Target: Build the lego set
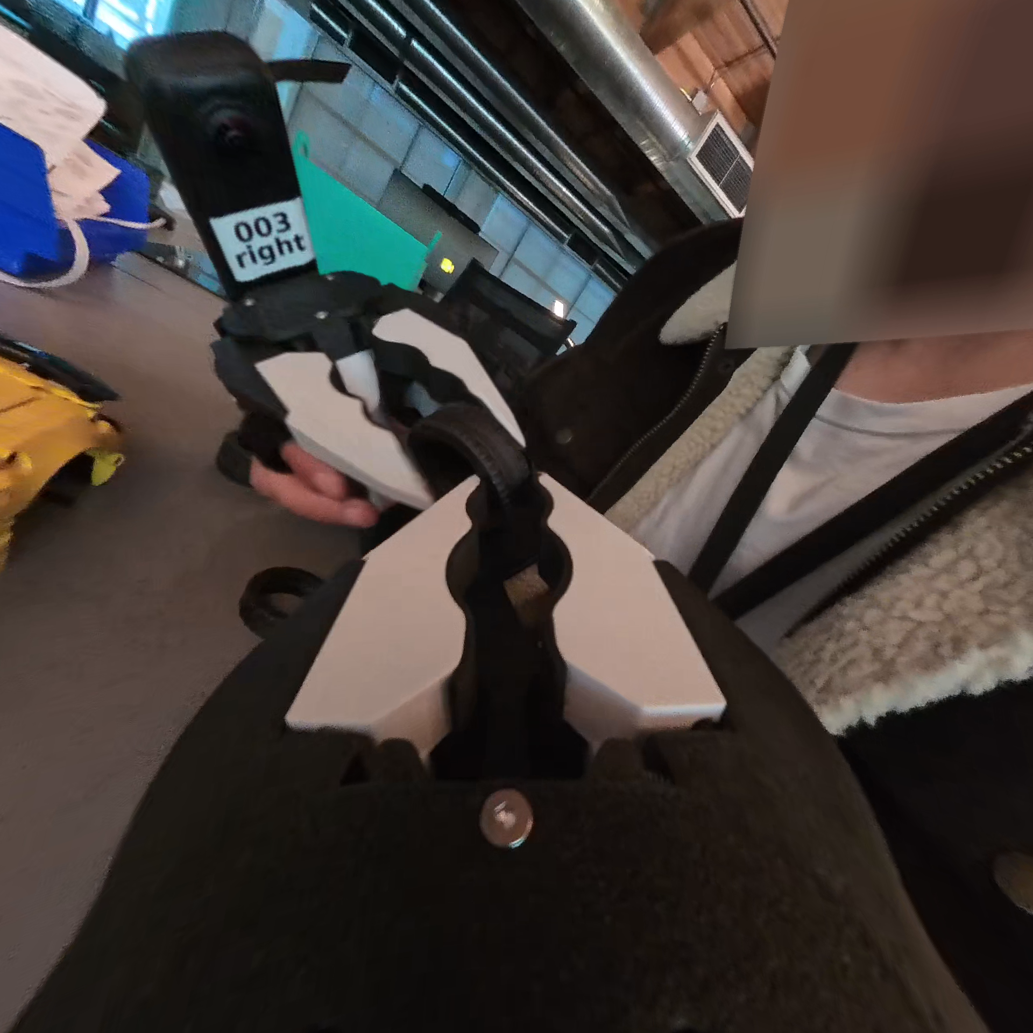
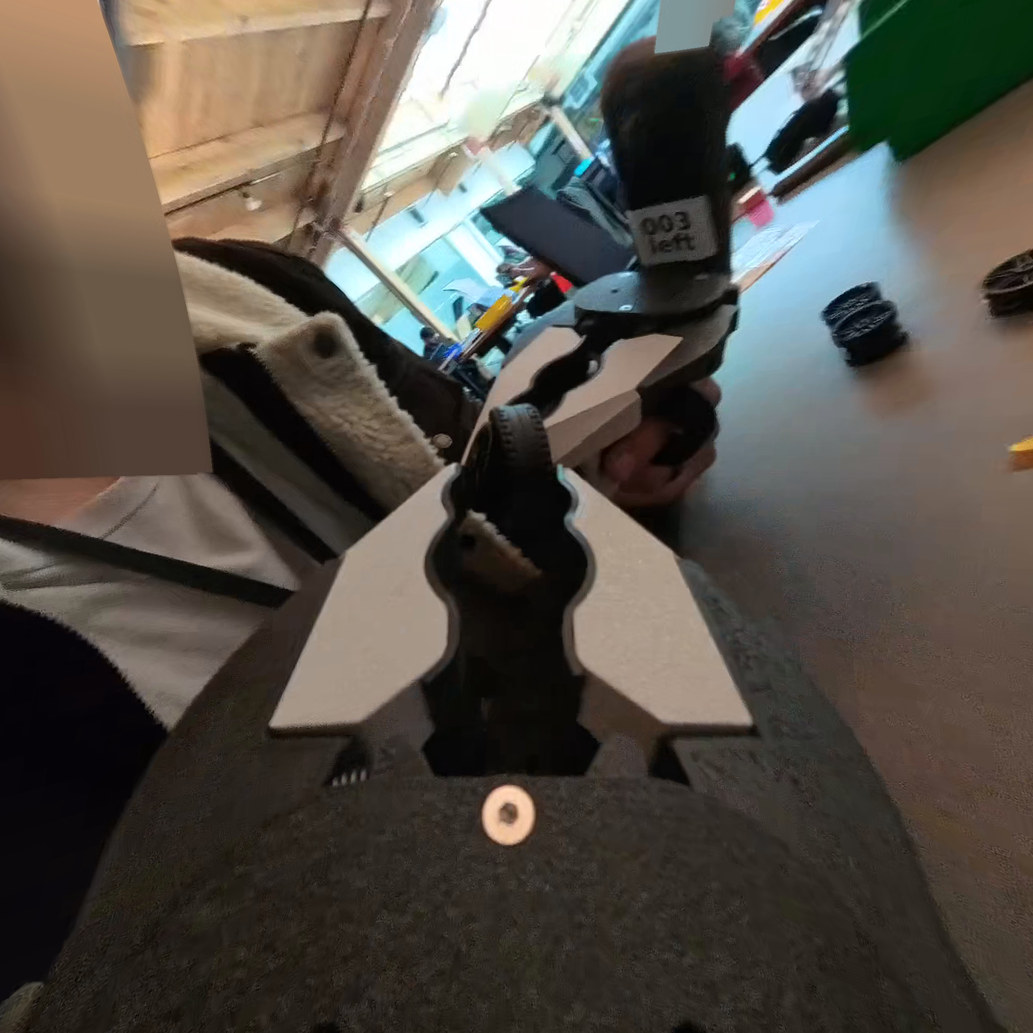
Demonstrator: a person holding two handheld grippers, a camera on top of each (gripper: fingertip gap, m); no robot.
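A black rubber tyre (image 1: 475, 441) is held up in the air in front of a person's chest, between both grippers. My left gripper (image 1: 506, 489) is shut on the tyre's near edge. My right gripper (image 1: 391, 408) comes in from the left and clamps the same tyre from the other side. In the right wrist view the tyre (image 2: 517, 433) sits between the tips of my right gripper (image 2: 508, 475), with the left gripper (image 2: 559, 391) just beyond it. A yellow lego car (image 1: 44, 436) stands on the brown table at the far left.
A loose black tyre (image 1: 274, 595) lies on the table (image 1: 140, 615) below my left gripper. Black wheel rims (image 2: 863, 324) and another wheel (image 2: 1012, 285) lie at the right, with a yellow piece (image 2: 1023, 450). A blue bag (image 1: 33, 223) with papers sits far left. The person's coat (image 1: 894, 643) is close. My two grippers' fingertips are within a few centimetres of each other.
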